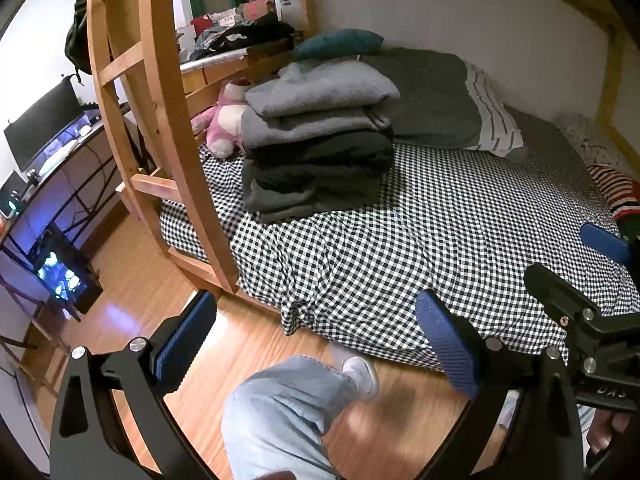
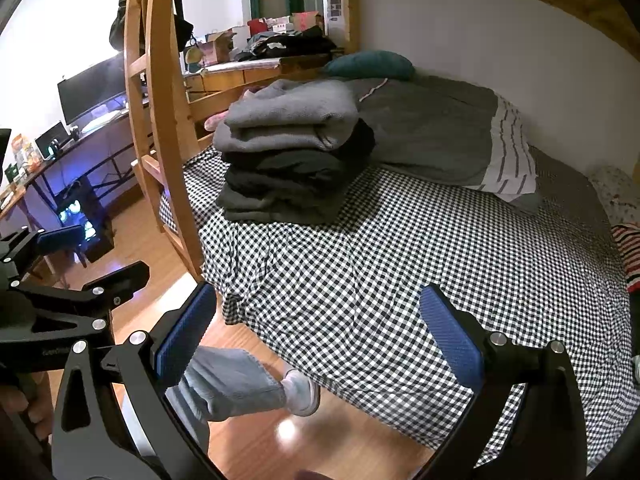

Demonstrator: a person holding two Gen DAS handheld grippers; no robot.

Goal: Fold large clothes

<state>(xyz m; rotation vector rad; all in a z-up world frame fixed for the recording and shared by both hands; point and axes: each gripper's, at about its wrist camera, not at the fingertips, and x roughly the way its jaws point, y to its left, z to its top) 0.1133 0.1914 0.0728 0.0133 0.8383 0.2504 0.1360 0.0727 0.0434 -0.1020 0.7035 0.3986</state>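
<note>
A stack of folded clothes (image 1: 316,148) is seen on the black-and-white checked sheet (image 1: 420,232) of the bed, at the end nearest the wooden ladder (image 1: 160,92) and close to the front edge of the mattress; light grey pieces are laid on top and darker grey and black ones beneath. The long axis of the stack is set roughly across the mattress, from the front edge toward the wall, and the rounded folds are turned toward the open middle of the sheet. Just behind the stack a grey duvet (image 1: 432,92) is heaped against the wall, with a striped white pillow (image 1: 496,120) beside it and a teal cushion (image 1: 340,42) above it. A pink plush toy (image 1: 226,120) is propped at the ladder-side corner, touching the stack. A red, white and black striped garment (image 1: 618,196) is lying at the opposite end of the mattress. The left gripper (image 1: 316,344) is held over the front edge of the bed with its blue-padded fingers (image 1: 448,344) spread wide and nothing between them. The right gripper (image 2: 316,336) is likewise held spread and empty over the front edge. The letters "DAS" can be read on the black body of the right gripper in the left wrist view; other markings are too blurred to read. A leg in light blue trousers (image 1: 280,408) and a grey shoe (image 1: 362,374) are seen on the wooden floor (image 1: 132,320) below.
</note>
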